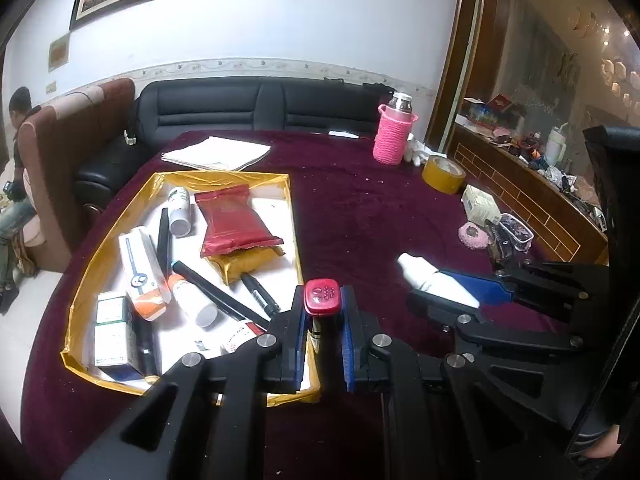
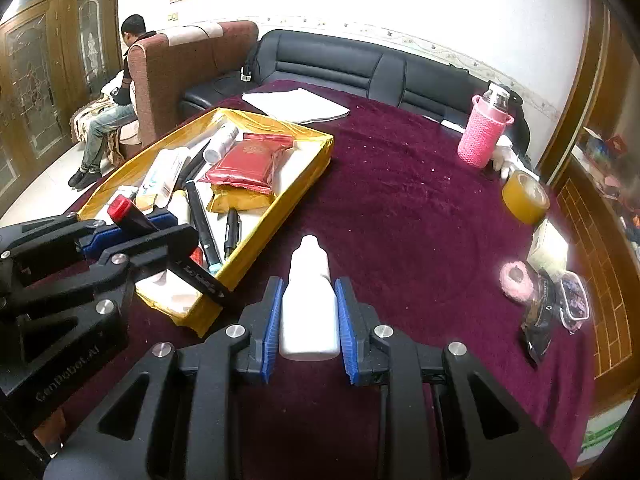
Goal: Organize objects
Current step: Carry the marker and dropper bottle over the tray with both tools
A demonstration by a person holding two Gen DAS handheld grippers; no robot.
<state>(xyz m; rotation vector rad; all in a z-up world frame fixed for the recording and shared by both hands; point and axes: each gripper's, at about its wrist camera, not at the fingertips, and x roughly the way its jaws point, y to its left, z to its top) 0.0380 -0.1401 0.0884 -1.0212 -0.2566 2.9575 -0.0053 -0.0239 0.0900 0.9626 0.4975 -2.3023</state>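
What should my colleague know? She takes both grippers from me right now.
Left hand-held gripper: shut on the red-capped dark tube, at the tray's near corner.
Right hand-held gripper: shut on the white bottle, above the cloth, right of the yellow tray.
Done: packets, pens, boxes and bottles lie in the tray.
Left: both held items, probably the tape roll and small things at the right edge.

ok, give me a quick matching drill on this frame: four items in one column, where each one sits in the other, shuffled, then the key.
Items
1. white dropper bottle
2. red-capped dark bottle
3. red foil packet
4. tape roll

Places
A. inside the yellow-rimmed tray
B. on the maroon tablecloth
C. in the left gripper
D. in the right gripper

Pairs: 1-D, 2-C, 3-A, 4-B
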